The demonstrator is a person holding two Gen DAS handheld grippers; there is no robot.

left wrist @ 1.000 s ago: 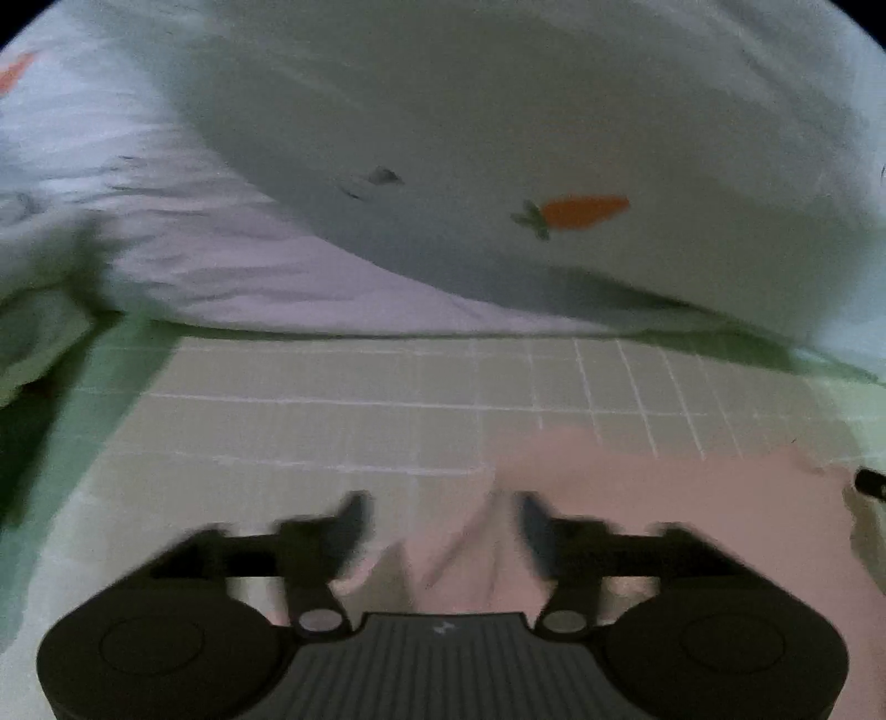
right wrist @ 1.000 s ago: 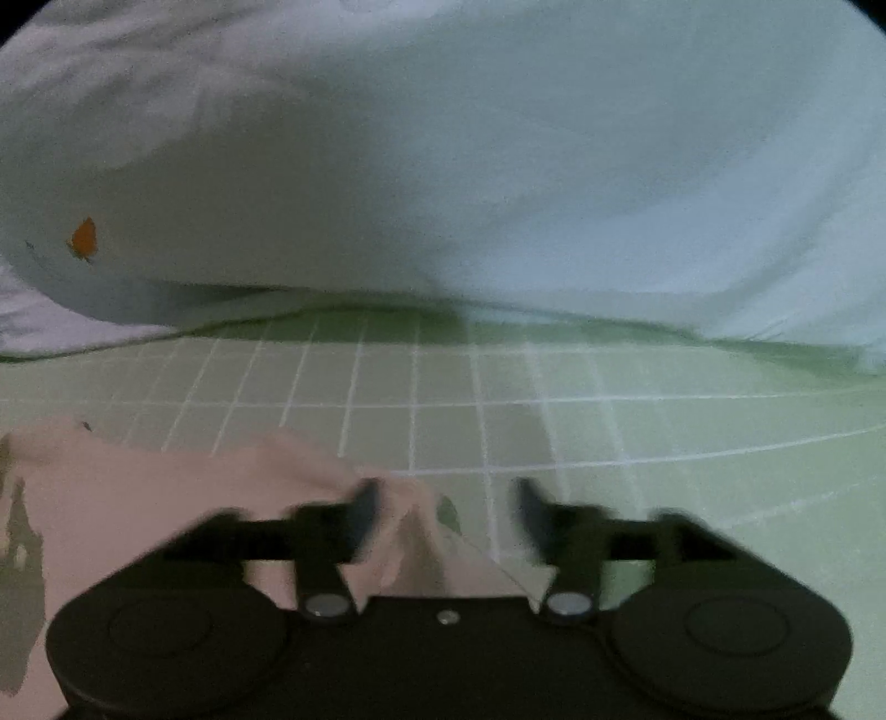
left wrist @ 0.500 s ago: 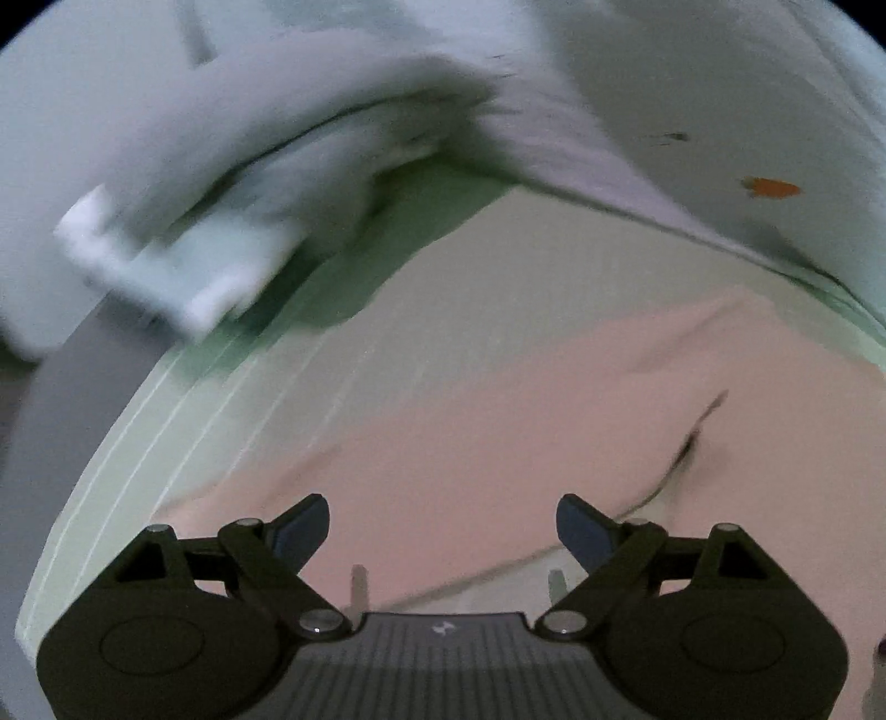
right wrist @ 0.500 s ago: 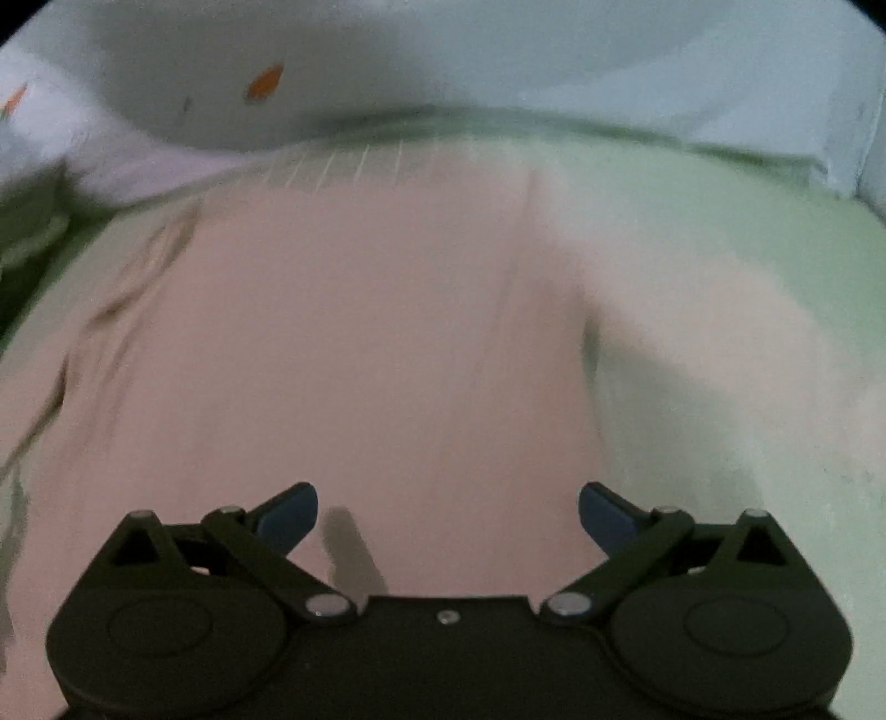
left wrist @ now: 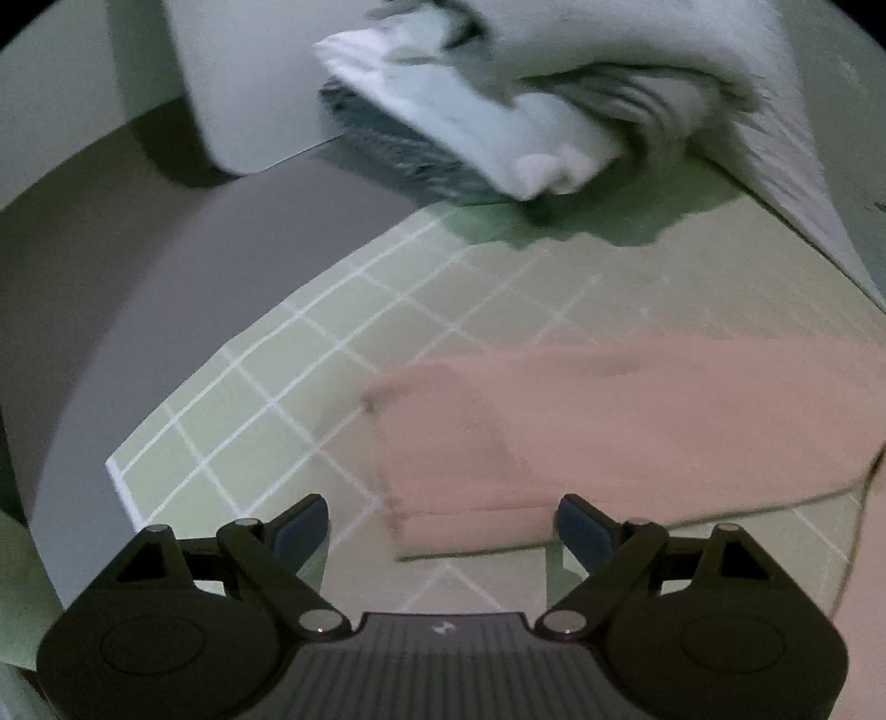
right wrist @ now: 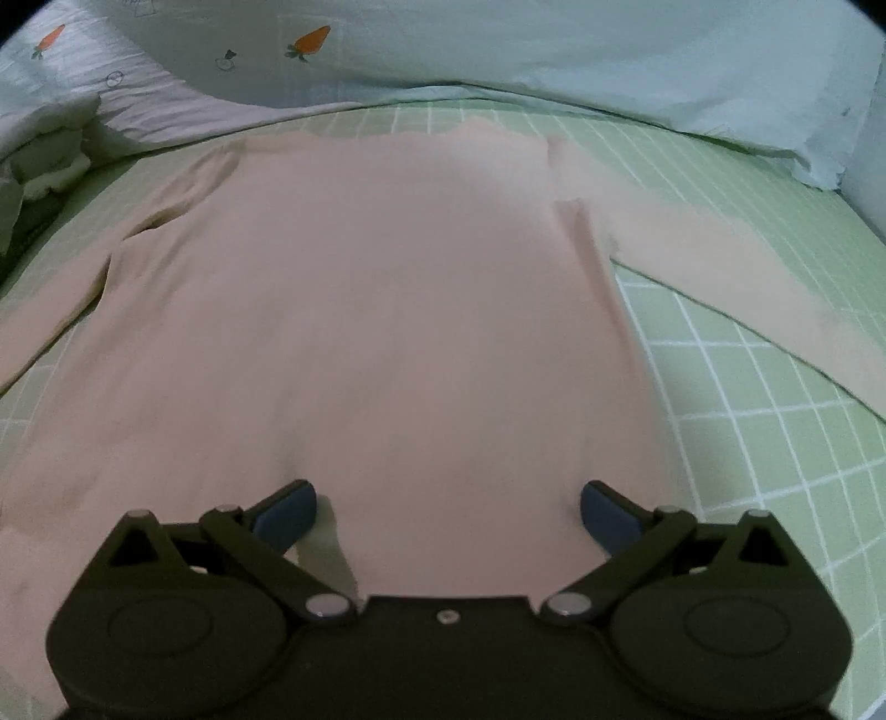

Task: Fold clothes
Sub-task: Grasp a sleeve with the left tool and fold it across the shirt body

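Lying flat on the green checked sheet [right wrist: 747, 310], the pink long-sleeved top [right wrist: 354, 310] was spread out with its collar end toward the carrot-print duvet [right wrist: 498, 44] bunched along the far side. In the right wrist view both sleeves angled out from the body, one to each side. The right gripper [right wrist: 447, 509] hung over the near hem of the top with its jaws spread wide; they'd just been opening, and the fabric lay under them without either blue pad [right wrist: 285, 512] pinching it, so nothing was held.

The left gripper [left wrist: 443, 526] was released too, jaws well apart after just opening a bit more. It sat over the end of one sleeve [left wrist: 498, 454] near the sheet's edge, cuff between the fingers but not gripped as far as I could see. Past the sheet in that view was a grey floor [left wrist: 138, 288], plus a blurry heap of pale folded bedding [left wrist: 498, 138] at the far corner.
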